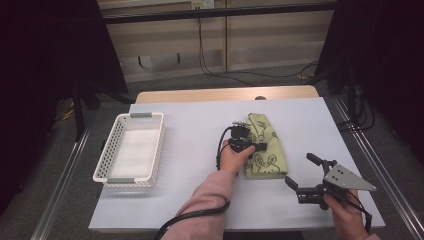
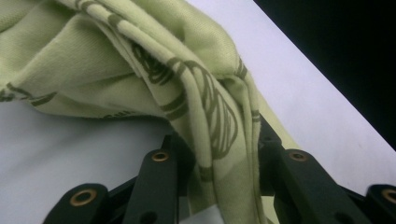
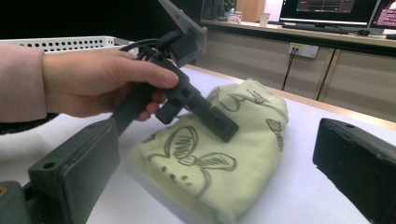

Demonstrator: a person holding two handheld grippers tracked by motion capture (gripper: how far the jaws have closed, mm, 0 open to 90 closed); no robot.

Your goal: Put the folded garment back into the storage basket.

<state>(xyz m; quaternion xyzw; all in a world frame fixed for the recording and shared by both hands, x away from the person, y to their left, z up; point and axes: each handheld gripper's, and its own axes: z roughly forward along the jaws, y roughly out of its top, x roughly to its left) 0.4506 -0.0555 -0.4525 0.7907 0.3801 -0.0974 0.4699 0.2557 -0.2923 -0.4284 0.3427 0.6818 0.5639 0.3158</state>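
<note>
A fold of the green printed cloth (image 2: 187, 93) is pinched by the left gripper (image 1: 248, 146); it is best lifted slowly toward the white basket (image 1: 150, 116) at nine o'clock, while the right gripper (image 1: 300, 172) is held wide open and empty.

white basket (image 1: 129, 148), white table (image 1: 200, 200), monitors (image 3: 327, 9)

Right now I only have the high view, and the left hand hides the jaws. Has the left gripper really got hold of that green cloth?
Observer: Yes. In the left gripper view, the left gripper has its jaws shut on a fold of the green cloth.
Operator: Is the cloth lifted off the table?
Observer: No. The right gripper view shows it as a puffy folded bundle resting on the white table.
Operator: And where is the right gripper aimed?
Observer: The right gripper is open. Its own view looks level across the table at the cloth's side, with nothing between its jaws.
</note>
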